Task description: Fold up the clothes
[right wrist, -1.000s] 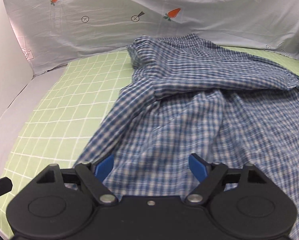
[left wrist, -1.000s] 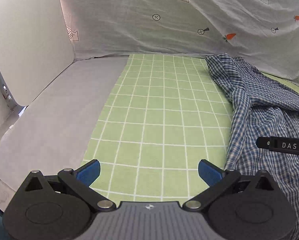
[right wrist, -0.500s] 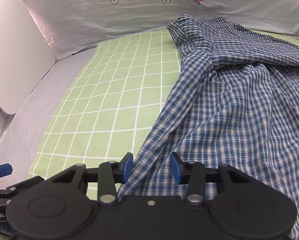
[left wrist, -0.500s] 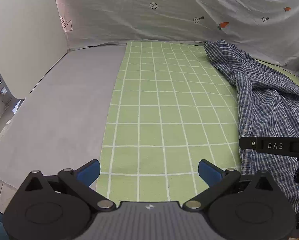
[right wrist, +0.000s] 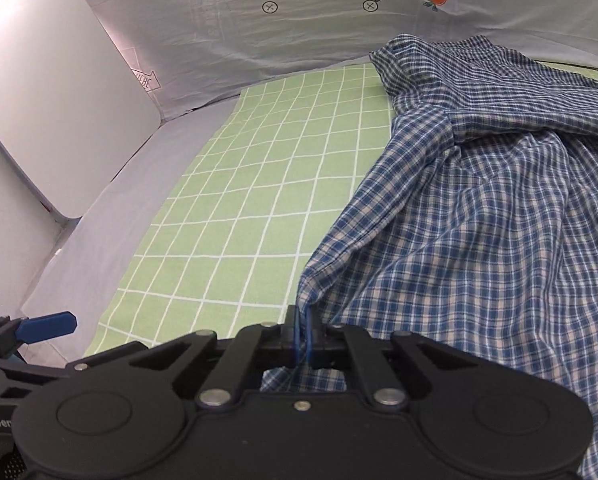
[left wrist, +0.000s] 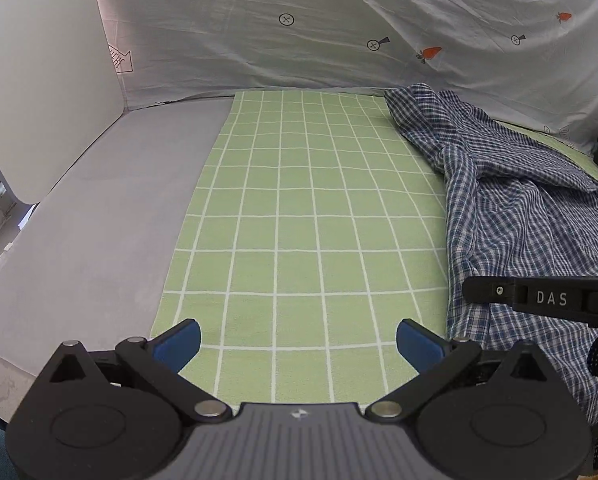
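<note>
A: Where is the rumpled blue-and-white checked cotton shirt (right wrist: 479,208)?

B: On the right of the green grid-lined mat (left wrist: 299,220). The right gripper (right wrist: 303,334) has just closed, pinching its near left edge.

A: And the left gripper (left wrist: 298,338)?

B: Spread wide, empty, over the mat.

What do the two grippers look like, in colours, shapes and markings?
The left gripper has a black body with two round housings, angled black link bars with silver pins, a ribbed grey middle plate and blue finger pads. The right gripper is built the same, all black; its side arm carries white letters "DAS".
</note>
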{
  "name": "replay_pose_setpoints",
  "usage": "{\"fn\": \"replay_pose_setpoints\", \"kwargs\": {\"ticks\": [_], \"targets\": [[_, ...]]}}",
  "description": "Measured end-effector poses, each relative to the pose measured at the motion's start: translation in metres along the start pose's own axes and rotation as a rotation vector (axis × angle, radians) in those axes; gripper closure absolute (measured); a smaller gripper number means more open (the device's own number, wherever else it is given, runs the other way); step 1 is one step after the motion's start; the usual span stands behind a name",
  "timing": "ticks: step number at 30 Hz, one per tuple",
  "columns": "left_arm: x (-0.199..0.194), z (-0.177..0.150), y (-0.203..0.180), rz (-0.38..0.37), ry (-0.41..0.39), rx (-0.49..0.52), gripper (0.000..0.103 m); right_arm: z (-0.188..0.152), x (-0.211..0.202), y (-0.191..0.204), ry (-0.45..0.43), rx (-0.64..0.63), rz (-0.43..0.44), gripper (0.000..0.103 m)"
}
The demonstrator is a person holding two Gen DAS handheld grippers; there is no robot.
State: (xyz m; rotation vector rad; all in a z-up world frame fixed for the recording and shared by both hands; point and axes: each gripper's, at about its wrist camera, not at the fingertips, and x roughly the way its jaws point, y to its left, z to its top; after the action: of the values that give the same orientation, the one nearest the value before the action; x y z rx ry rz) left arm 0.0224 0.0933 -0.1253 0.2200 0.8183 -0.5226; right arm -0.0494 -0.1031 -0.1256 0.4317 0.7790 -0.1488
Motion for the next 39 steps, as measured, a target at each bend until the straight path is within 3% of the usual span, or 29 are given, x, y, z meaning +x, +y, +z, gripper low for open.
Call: {"fn": "replay_pose_setpoints", "kwargs": {"ticks": [10, 18, 24, 29, 32, 33, 34, 35, 37, 39], "targets": [[0.007, -0.005, -0.09, -0.047, 0.038, -0.006, 0.0, 0.008, -0.055, -0.089, 0.006, 0.1, 0.059, 0.1], [0.017, -0.024, -0.144, -0.098, 0.1, 0.005, 0.0, 0.008, -0.075, -0.157, 0.002, 0.221, 0.01, 0.099], [0.008, -0.038, -0.155, -0.091, 0.1, 0.002, 0.003, -0.002, -0.072, -0.163, 0.069, 0.223, 0.066, 0.091], [0.003, -0.041, -0.155, -0.126, 0.115, -0.035, 0.02, -0.014, -0.066, -0.168, 0.12, 0.275, 0.125, 0.078], [0.0, -0.044, -0.155, -0.162, 0.124, -0.052, 0.035, -0.022, -0.065, -0.164, 0.154, 0.268, 0.153, 0.072], [0.0, -0.044, -0.155, -0.186, 0.13, -0.061, 0.047, -0.026, -0.064, -0.162, 0.166, 0.262, 0.163, 0.072], [0.0, -0.045, -0.154, -0.21, 0.139, -0.07, 0.06, -0.029, -0.064, -0.161, 0.173, 0.26, 0.175, 0.073], [0.0, -0.046, -0.155, -0.217, 0.145, -0.073, 0.065, -0.031, -0.064, -0.16, 0.181, 0.257, 0.187, 0.079], [0.0, -0.047, -0.159, -0.223, 0.153, -0.067, 0.081, -0.034, -0.064, -0.16, 0.181, 0.254, 0.217, 0.097], [-0.004, -0.048, -0.161, -0.237, 0.158, -0.062, 0.091, -0.035, -0.066, -0.16, 0.177, 0.252, 0.24, 0.1]]}}
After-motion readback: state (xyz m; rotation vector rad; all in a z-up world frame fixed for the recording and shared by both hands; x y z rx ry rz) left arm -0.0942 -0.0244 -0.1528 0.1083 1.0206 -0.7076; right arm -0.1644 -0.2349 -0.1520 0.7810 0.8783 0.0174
